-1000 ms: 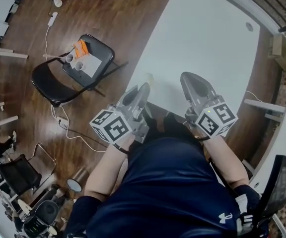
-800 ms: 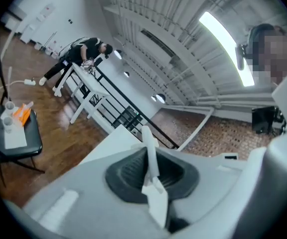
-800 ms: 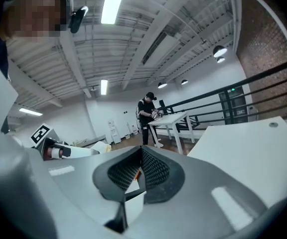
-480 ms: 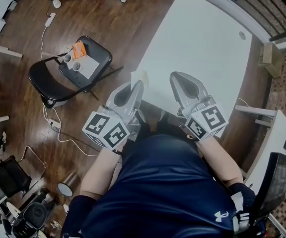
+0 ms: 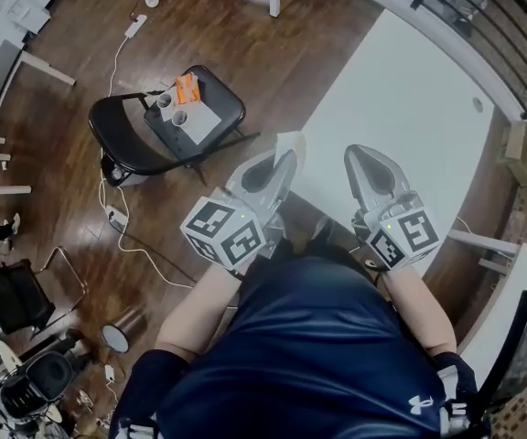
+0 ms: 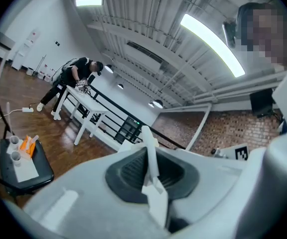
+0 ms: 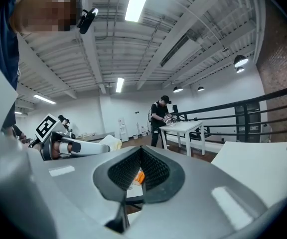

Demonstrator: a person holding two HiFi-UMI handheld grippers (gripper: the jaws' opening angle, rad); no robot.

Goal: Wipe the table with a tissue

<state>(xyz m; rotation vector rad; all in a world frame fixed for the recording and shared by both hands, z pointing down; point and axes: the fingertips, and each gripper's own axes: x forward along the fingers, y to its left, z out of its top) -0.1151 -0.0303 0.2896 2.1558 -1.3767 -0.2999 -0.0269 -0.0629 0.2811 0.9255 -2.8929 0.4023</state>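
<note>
Left gripper [image 5: 277, 165] is clenched on the tissue [image 6: 150, 156], which sticks up out of the jaws by the desk's [image 5: 401, 90] near corner, not touching it. Right gripper [image 7: 140, 151] is clamped with nothing in it. Looks like wiping hasn't started. Next move, I'd guess: tip the left one down, press the tissue flat, then sweep.
</note>
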